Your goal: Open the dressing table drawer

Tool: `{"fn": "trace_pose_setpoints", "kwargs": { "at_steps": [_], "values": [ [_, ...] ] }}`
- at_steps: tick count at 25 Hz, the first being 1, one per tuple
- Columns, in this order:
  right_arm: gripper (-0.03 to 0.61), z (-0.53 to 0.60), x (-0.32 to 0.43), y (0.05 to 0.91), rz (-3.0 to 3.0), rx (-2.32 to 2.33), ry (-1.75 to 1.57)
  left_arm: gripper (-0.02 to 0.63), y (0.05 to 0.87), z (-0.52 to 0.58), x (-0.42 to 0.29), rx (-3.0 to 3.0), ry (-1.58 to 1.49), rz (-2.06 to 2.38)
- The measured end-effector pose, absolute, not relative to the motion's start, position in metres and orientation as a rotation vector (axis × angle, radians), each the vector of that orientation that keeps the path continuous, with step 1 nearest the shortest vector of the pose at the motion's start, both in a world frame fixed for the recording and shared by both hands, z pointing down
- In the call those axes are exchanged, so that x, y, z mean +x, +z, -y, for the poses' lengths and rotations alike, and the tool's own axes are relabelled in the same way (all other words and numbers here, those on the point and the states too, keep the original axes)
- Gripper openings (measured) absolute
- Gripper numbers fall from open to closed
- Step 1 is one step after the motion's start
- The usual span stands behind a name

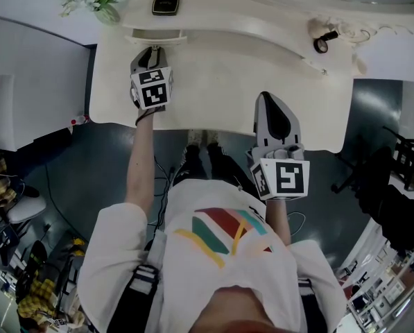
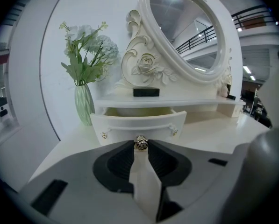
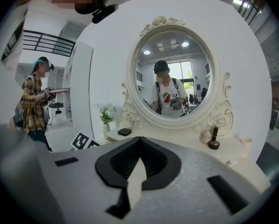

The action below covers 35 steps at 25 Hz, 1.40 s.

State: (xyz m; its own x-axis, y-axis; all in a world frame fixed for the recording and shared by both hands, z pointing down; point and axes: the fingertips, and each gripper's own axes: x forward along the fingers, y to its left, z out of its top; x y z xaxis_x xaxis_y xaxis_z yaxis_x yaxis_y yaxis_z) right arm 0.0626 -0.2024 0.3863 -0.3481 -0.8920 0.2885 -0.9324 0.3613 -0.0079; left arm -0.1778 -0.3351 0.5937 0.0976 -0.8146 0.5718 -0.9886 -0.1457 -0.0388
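Left tool (image 1: 152,50): my jaws are only a little apart, pinching the gold knob (image 2: 140,143) between their tips.
Knob: it sits at the middle of the drawer (image 2: 139,125) front, with a smaller gold stud on either side.
Drawer: it stands partway out from under the shelf, and its pale hollow shows behind the curved front. It lies at 12 o'clock of my left tool, joined to it only through the knob.
Right tool (image 3: 140,139): my jaws are pressed together with nothing between them. In the head view it hangs over the front edge of the surface (image 1: 227,68), at 4 o'clock of the left tool and well apart from the drawer.
Near the drawer: a vase (image 2: 84,105) stands at 10 o'clock, a black box (image 2: 146,92) sits on the shelf at 12 o'clock, and the mirror (image 2: 186,31) rises behind.
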Motion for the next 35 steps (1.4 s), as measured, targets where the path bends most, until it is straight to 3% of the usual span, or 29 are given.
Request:
{"fn": "trace_pose_setpoints", "kwargs": {
  "at_steps": [35],
  "values": [
    [0.000, 0.186, 0.061, 0.378, 2.417, 1.620, 0.211, 0.089, 0.596, 0.299, -0.182, 2.001, 0.703, 1.785]
  ]
}}
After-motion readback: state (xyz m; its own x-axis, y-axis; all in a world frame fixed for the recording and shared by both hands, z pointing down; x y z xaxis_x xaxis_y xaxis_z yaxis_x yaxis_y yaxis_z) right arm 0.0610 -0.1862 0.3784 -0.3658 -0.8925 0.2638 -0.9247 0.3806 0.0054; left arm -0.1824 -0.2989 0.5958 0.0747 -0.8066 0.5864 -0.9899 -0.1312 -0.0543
